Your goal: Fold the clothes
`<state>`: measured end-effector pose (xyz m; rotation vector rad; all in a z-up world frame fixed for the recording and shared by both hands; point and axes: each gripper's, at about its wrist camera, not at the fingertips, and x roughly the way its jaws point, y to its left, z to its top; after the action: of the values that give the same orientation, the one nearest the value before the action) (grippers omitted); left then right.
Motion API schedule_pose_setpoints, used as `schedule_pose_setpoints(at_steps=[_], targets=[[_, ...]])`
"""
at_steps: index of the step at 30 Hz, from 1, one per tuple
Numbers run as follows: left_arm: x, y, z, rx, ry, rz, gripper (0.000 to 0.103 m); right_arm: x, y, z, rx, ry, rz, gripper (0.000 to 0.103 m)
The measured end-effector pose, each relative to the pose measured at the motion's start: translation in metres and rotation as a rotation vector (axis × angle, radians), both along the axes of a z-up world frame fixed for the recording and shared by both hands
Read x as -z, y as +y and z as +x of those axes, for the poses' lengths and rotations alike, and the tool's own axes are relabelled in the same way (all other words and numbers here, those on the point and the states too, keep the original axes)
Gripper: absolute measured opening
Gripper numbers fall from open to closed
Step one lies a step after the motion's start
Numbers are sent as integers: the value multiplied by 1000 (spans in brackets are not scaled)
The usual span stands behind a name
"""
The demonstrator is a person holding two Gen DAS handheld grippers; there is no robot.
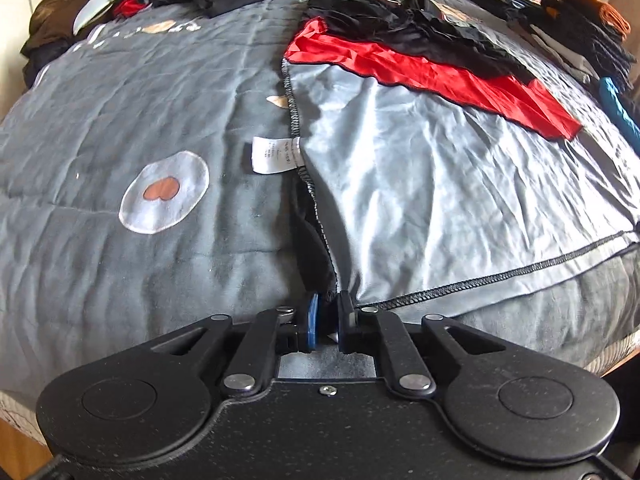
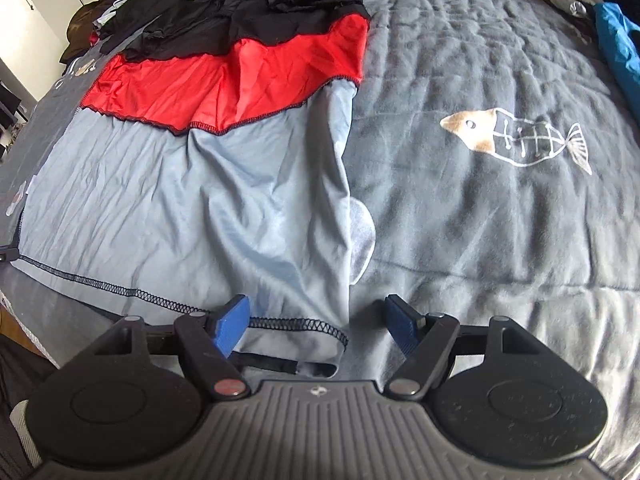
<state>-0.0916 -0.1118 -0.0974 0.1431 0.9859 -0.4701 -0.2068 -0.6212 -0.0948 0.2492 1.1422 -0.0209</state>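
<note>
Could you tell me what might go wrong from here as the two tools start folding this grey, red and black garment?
1. The left tool pinches only the hem corner of the garment; the slick fabric could slip out.
2. The right tool is open around the other corner, so lifting now would drag the garment lopsided.
3. The black top section is bunched and would fold in crooked.
</note>
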Motion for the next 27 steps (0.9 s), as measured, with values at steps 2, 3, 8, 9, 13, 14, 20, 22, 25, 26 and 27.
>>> schedule_pose_setpoints(at_steps=[2,3,8,9,13,14,20,22,25,26,27], targets=[[1,2,2,-11,7,-8,19,2,1,-1,1,11,-2,73],[1,4,2,-17,10,-11,19,2,1,-1,5,15,2,73],[0,1,1,-9,10,-42,7,-2,-1,-4,30,4,43,64],[-1,1,1,-7,11,-53,7,-4,-1,-5,35,-3,55,47],[-14,6,3,-26,11,-118,5,-19,1,-7,58,-58,141,6],[-21,7,4,-33,0,-138,5,-22,2,-7,63,-72,164,6],[-77,10,21,-61,-92,-238,5,-63,-1,-3,98,-209,262,5],[-96,6,30,-64,-129,-246,5,-83,-6,4,112,-264,289,4],[-115,-6,53,-55,-175,-248,5,-111,-12,21,127,-333,317,4],[-119,-10,61,-50,-189,-244,5,-118,-14,29,132,-350,319,4],[-122,-14,73,-53,-195,-243,5,-124,-17,38,140,-363,319,4]])
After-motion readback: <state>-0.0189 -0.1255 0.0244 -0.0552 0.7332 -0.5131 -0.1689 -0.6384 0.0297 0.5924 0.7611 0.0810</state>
